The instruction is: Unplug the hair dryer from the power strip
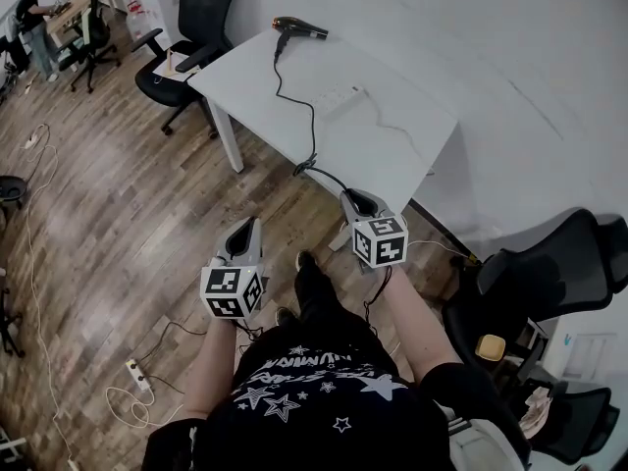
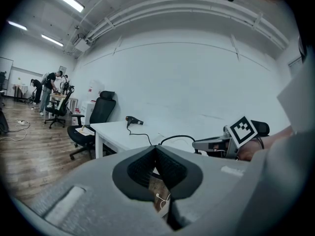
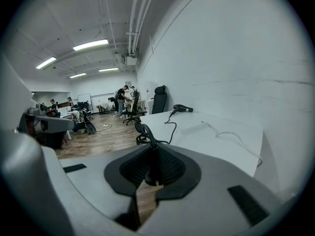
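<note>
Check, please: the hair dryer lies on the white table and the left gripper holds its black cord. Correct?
No: the right gripper holds the black cord, as the right gripper view shows. The hair dryer lies on the white table.

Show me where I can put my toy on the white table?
Bare: the table left of the black cord, and the near corner, this side of the power strip. Crowded: the far end by the hair dryer.

The hair dryer (image 1: 299, 29) lies on the white table (image 1: 392, 135), its cord (image 1: 313, 126) reaching the right gripper (image 1: 355, 198).
</note>
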Tool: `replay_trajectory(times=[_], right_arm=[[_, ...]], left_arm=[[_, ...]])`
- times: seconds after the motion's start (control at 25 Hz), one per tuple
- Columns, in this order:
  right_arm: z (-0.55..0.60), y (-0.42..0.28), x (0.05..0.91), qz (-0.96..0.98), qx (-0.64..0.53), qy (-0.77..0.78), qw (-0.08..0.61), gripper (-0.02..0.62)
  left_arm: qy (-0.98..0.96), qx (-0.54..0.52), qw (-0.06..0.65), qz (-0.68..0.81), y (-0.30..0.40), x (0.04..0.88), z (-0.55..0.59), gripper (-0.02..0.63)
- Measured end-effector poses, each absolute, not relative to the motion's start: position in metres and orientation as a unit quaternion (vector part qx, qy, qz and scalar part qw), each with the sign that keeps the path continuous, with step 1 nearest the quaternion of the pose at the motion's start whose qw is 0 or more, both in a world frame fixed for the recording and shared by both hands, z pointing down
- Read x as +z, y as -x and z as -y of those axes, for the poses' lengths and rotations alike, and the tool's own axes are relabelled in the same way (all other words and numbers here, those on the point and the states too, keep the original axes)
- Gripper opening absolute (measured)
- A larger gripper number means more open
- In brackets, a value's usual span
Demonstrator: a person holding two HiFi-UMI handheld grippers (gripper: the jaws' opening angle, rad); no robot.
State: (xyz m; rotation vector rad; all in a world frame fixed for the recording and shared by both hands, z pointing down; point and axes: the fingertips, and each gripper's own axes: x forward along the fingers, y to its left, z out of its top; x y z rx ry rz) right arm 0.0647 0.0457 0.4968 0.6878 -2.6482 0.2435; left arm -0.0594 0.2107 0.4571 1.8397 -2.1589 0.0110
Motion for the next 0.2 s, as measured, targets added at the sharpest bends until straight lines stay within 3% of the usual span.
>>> replay_trajectory(times=[0.2], right_arm=[[-0.0497,-0.0635,0.4957,0.947,0.083,-0.241,0.194,0.051]], left_arm=[[-0.647,0.000,0.144,0.749,0.0582,0.4512,-0.2107,0.008]])
